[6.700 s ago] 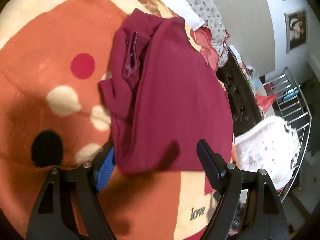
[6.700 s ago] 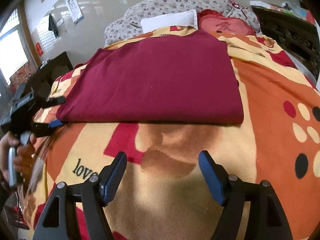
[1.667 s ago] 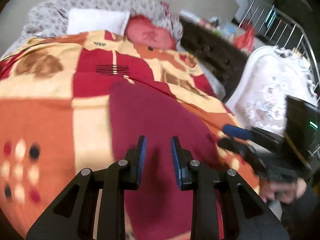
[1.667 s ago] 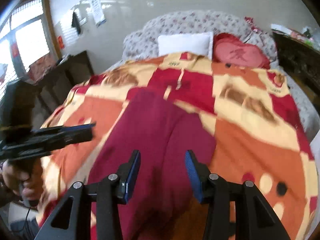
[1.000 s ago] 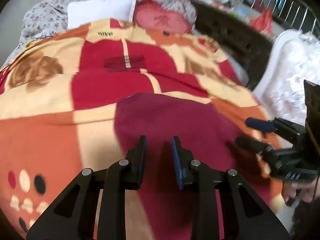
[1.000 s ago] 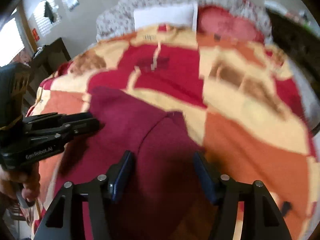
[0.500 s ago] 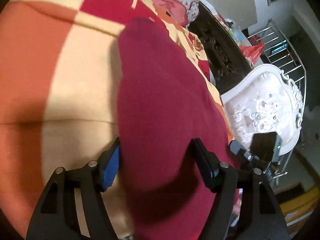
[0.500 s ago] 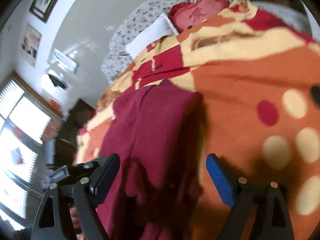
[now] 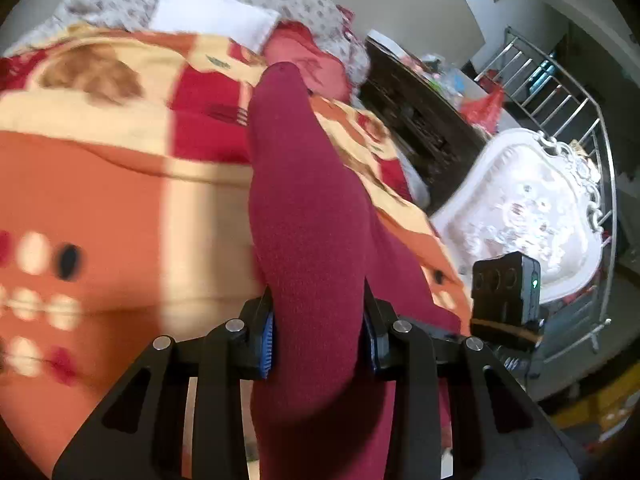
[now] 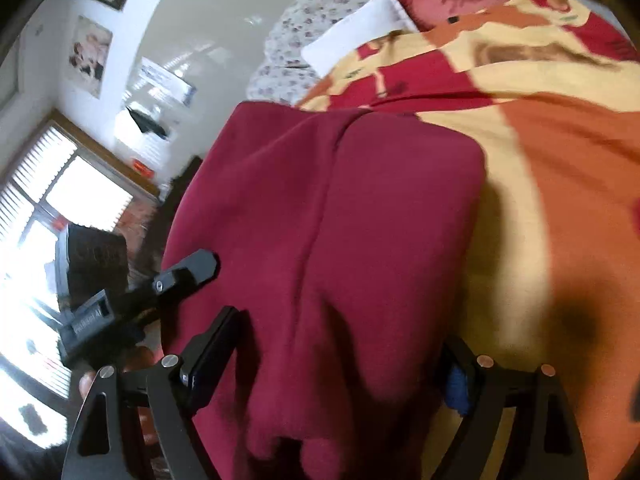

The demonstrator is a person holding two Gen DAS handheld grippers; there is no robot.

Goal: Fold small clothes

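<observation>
Midway through folding: maroon garment pinched in left gripper, straddled by spread right gripper, final fold pending.

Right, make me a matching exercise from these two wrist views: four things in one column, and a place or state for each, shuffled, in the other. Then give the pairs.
Things
1. maroon garment
2. left gripper
3. white pillow
4. white ornate chair

Places or states
A. at the head of the bed, against the floral bedding
B. beside the bed, in front of a metal rack
C. lying folded on the patterned blanket
D. closed on a fold of cloth

Pairs: 1-C, 2-D, 3-A, 4-B
</observation>
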